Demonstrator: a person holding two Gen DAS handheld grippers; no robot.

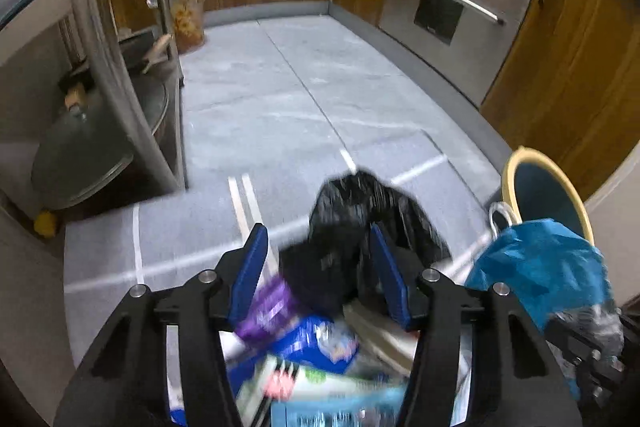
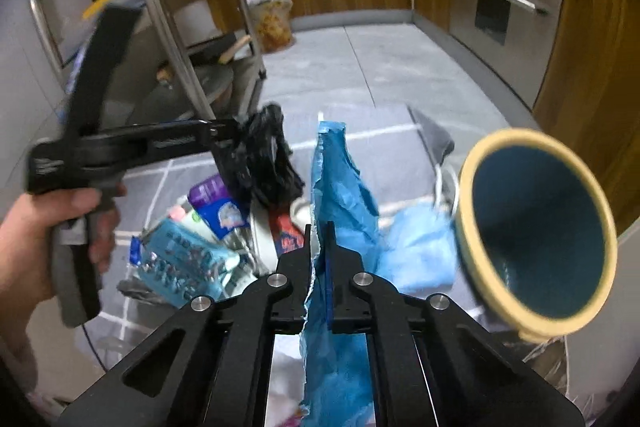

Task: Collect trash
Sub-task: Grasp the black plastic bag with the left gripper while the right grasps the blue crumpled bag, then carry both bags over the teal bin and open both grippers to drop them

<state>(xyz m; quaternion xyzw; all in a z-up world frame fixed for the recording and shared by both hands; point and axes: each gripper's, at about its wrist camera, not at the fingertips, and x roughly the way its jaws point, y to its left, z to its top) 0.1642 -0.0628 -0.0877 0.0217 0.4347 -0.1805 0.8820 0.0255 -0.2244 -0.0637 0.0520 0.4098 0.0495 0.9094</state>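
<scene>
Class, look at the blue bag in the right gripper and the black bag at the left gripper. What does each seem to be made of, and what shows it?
Blue bag: apparently thin plastic film, slightly glossy, crinkled with a ragged torn edge. Black bag: likely thin glossy plastic, crumpled with shiny highlights, though blurred.

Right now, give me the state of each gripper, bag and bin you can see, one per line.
Right gripper: shut on the blue plastic bag.
Left gripper: open, black plastic bag between its fingers.
Blue bin: tipped, opening toward the right wrist camera, no liner visible.
Trash pile: loose wrappers on the floor.
Lined bin by the cabinets: upright, filled.
</scene>
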